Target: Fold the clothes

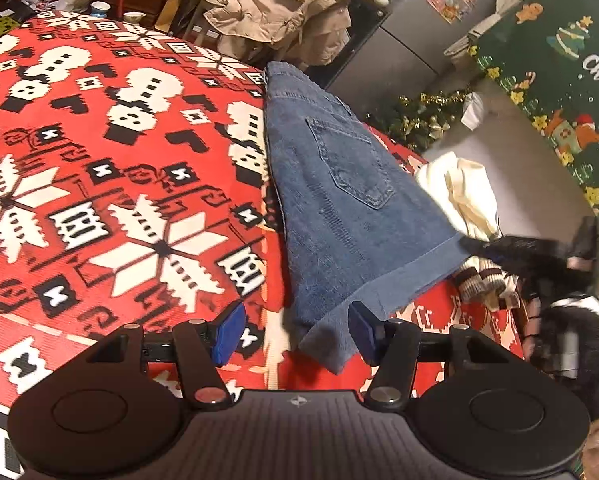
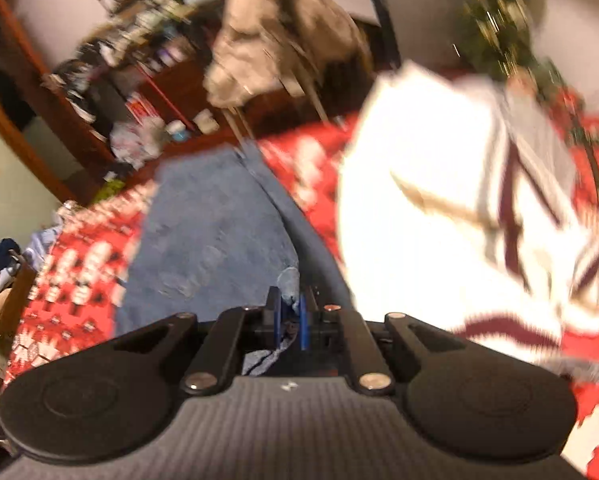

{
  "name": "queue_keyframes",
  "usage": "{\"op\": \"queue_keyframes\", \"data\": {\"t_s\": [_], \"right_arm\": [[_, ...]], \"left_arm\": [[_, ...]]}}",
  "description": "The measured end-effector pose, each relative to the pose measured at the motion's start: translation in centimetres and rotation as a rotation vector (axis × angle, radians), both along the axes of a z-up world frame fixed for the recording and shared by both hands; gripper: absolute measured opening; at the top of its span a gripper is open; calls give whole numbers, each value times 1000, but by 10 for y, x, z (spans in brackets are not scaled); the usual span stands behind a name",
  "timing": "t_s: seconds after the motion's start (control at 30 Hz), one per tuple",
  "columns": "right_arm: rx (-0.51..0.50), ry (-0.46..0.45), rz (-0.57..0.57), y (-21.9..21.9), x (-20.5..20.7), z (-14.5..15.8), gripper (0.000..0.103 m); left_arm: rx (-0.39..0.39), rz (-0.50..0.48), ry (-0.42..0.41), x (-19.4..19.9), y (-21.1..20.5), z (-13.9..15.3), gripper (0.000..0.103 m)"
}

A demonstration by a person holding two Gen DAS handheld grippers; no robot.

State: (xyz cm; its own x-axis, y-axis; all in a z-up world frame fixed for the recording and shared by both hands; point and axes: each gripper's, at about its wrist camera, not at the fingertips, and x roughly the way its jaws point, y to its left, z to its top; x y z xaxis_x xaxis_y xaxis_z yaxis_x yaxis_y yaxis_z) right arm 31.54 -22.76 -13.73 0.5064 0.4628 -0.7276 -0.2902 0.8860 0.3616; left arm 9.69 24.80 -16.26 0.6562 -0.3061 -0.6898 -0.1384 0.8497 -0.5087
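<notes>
Blue-padded fingers of my left gripper (image 1: 293, 334) stand apart, with the hem corner of the denim shorts (image 1: 331, 200) hanging between them, not pinched.

My right gripper (image 2: 290, 320) is clamped tight on a denim edge; its view is heavily blurred. From the left wrist view, the shorts stretch away across the red and white patterned table cover (image 1: 99, 160), back pocket up, lifted along their right side. Just right of them lies a cream sweater (image 1: 463, 196) with dark stripes. Beyond the table, a beige jacket (image 1: 283, 8) is draped.
</notes>
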Motion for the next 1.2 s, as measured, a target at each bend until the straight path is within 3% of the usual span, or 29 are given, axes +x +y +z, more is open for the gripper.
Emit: {"op": "queue_keyframes", "data": {"t_s": [0.17,0.33,0.5,0.67,0.8,1.07,1.1,1.2], "right_arm": [[-64,26,-26,-8,9,-25,9],[-72,6,-46,-16,6,-16,9],[-63,49,-66,-23,10,-35,10],[4,106,-40,-35,16,-37,17],[-5,135,13,-34,25,-36,26],[-10,146,38,-26,28,-43,29],[-19,135,50,-22,26,-42,34],[-94,93,74,-9,21,-39,34]], "left_arm": [[59,-38,-2,0,-15,1,55],[45,-44,4,1,-18,-3,55],[37,-50,8,4,-23,-7,56],[19,-70,12,7,-28,-8,62],[20,-53,22,16,-31,-12,64],[196,-153,-3,14,-64,-18,63],[222,-157,-7,14,-68,-20,64],[249,-149,-20,17,-74,-22,64]]}}
